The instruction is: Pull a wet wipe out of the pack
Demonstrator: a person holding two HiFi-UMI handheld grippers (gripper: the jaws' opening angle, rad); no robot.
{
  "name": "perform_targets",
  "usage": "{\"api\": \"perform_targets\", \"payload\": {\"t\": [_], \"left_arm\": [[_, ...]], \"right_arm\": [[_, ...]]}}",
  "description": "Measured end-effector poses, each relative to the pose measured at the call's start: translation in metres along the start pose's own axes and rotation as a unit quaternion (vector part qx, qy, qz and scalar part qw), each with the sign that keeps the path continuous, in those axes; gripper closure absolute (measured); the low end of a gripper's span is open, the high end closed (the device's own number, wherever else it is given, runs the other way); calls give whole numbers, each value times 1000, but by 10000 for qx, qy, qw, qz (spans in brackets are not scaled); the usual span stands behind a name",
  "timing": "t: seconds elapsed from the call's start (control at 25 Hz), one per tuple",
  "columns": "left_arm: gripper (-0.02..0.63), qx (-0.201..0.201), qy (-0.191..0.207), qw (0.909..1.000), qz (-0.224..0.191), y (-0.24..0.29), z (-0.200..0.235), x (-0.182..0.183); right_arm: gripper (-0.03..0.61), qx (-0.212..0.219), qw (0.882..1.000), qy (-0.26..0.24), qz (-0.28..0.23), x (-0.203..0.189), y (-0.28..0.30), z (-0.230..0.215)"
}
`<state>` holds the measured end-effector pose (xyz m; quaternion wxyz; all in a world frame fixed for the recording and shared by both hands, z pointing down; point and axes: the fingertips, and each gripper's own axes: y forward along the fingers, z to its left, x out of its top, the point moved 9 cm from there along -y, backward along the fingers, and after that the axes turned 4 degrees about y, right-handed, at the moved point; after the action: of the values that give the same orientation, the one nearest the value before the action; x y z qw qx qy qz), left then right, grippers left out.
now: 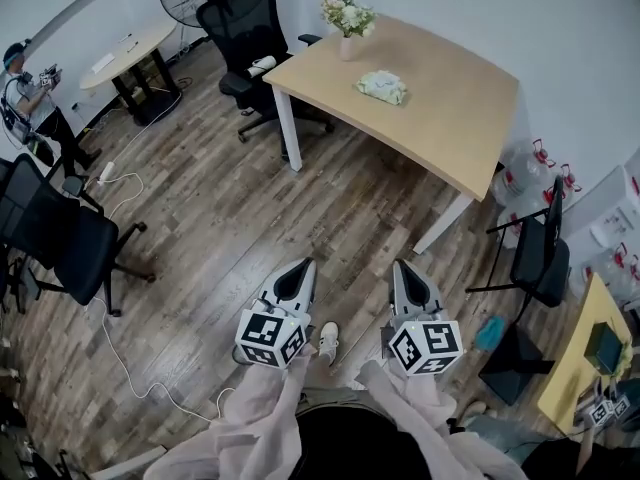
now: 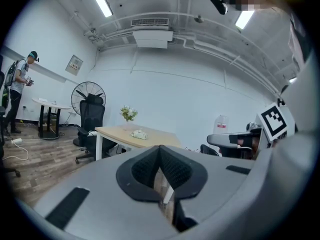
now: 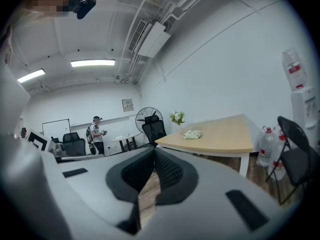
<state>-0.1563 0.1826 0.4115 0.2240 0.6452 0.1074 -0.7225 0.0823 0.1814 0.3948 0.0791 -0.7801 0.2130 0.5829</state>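
Observation:
The wet wipe pack [image 1: 381, 87] is a pale green packet lying on the light wooden table [image 1: 450, 128], far ahead of both grippers. It shows small in the left gripper view [image 2: 139, 133] and in the right gripper view [image 3: 192, 134]. My left gripper [image 1: 297, 271] and right gripper [image 1: 405, 273] are held side by side over the wooden floor, both pointing toward the table. Each one's jaws are shut with nothing between them, as the left gripper [image 2: 160, 151] and right gripper [image 3: 154, 154] show in their own views.
A vase of flowers [image 1: 346, 18] stands on the table's far corner. A black office chair [image 1: 240, 28] is at the table's left end, another chair [image 1: 540, 253] and water bottles [image 1: 530, 168] at its right. A person [image 1: 25, 98], a black chair [image 1: 60, 238] and a floor cable [image 1: 115, 193] are at the left.

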Motion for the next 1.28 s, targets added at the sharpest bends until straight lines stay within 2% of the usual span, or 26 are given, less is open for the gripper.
{"api": "perform_targets", "payload": {"t": [0.48,0.76,1.28], "left_arm": [[603,-97,-104,9999,46,65,51,15],[603,-163,-12,9999,20,101,77,21],[603,-119,-110,9998,71,107,99,19]], "right_arm": [[568,-135,9998,-67,87,19,75,-17],[568,-246,9997,-1,20,22,114,-30],[568,-357,9993,117,63,19,135,-30]]}}
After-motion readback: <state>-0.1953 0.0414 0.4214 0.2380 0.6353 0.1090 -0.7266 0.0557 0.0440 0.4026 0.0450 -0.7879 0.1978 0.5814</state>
